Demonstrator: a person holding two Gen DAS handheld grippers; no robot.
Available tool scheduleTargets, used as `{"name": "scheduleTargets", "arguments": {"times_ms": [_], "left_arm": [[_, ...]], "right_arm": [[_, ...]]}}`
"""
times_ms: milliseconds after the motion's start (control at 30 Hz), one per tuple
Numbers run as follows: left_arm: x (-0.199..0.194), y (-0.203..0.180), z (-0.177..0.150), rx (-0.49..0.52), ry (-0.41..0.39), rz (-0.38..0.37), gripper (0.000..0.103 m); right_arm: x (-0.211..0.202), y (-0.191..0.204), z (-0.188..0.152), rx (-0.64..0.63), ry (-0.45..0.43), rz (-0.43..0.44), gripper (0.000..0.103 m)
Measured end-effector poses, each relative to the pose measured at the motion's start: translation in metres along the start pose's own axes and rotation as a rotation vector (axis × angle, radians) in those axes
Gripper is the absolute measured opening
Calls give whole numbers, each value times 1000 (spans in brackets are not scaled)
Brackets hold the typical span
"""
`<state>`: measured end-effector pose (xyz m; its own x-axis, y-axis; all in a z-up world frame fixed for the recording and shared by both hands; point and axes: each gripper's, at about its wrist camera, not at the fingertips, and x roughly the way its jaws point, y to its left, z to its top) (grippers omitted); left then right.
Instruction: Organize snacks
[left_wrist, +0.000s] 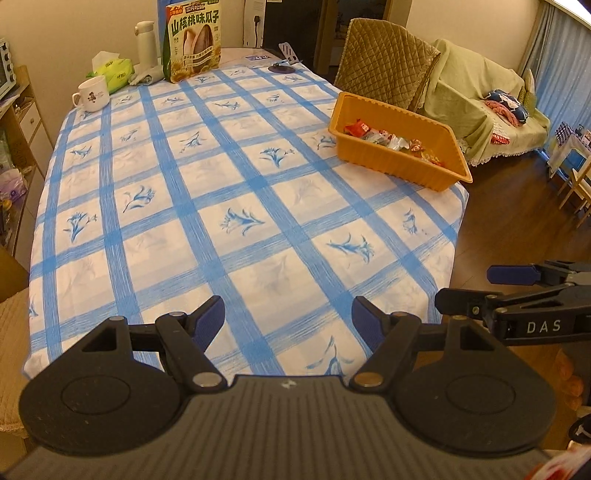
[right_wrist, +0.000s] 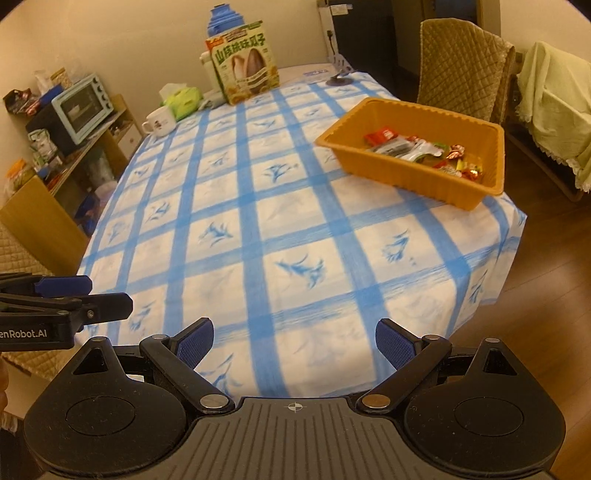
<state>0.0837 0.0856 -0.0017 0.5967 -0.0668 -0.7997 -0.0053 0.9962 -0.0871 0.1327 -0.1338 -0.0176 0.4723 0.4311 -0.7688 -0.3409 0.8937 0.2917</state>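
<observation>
An orange plastic bin (left_wrist: 391, 162) (right_wrist: 406, 181) stands near the right edge of the table. It holds several wrapped snacks (left_wrist: 391, 142) (right_wrist: 424, 151). A big green bag of sunflower seeds (left_wrist: 194, 40) (right_wrist: 245, 66) stands upright at the far end. My left gripper (left_wrist: 288, 321) hangs open over the near edge of the blue-checked tablecloth (left_wrist: 221, 177) (right_wrist: 258, 221) with nothing between its fingers. My right gripper (right_wrist: 294, 341) is likewise open and empty over the near edge. Each gripper shows at the side of the other's view: the right gripper (left_wrist: 476, 288) and the left gripper (right_wrist: 107, 293).
At the far left of the table are a white mug (left_wrist: 92, 94) (right_wrist: 159, 122), a green tissue pack (left_wrist: 112, 72) (right_wrist: 181, 98) and a white flask (left_wrist: 147, 44). A padded chair (left_wrist: 384, 59) (right_wrist: 461, 66) stands behind the bin. A shelf with a toaster oven (right_wrist: 81, 107) lines the left wall.
</observation>
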Motion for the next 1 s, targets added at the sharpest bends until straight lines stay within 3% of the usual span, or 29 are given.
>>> {"name": "scheduleTargets", "arguments": {"times_ms": [1000], "left_arm": [[0,-4,1,11,-7,-35,74]], "right_arm": [[-9,4,-1,7,-14,-16,94]]}}
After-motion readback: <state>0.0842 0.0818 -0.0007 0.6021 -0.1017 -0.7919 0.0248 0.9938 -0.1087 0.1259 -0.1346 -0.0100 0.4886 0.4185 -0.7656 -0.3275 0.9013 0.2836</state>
